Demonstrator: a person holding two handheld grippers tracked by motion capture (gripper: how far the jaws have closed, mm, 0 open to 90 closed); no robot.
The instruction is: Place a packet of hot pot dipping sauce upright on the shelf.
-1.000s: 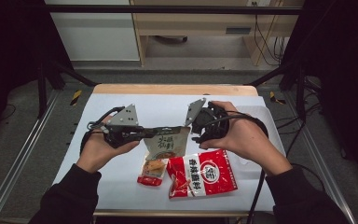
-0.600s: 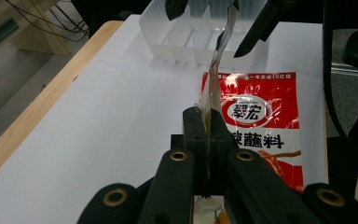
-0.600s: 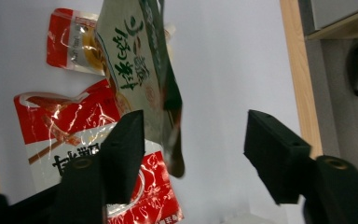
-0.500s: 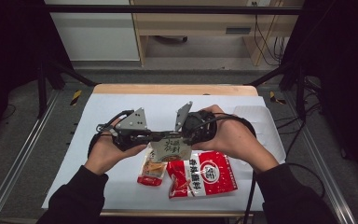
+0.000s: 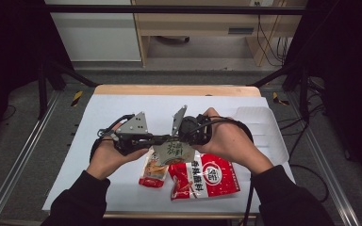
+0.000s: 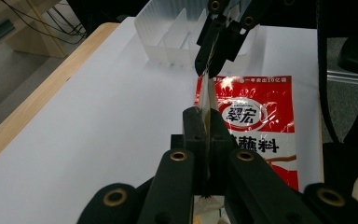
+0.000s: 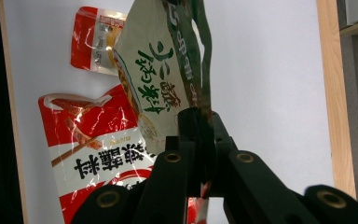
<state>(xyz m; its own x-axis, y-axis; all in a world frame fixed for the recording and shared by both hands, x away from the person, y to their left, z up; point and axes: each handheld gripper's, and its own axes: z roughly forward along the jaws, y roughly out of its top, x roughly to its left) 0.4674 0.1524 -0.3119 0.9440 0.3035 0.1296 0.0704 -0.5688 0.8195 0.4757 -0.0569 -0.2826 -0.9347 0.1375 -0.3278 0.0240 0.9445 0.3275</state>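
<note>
above the white sheet [image 5: 122, 113], right gripper [image 5: 175, 137] now clamps the green sachet [image 5: 173, 151]

Beige-green packet [image 7: 161, 79], big red-white pouch [image 5: 206, 175], small red-orange sachet [image 5: 153, 168].

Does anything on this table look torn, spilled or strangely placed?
Nothing looks spilled or torn. The one unusual sight is the pale green printed sachet, held edge-up above the white table, pinched by the left gripper and the right gripper. The big red sauce packet and small red-and-clear packet lie flat.
</note>
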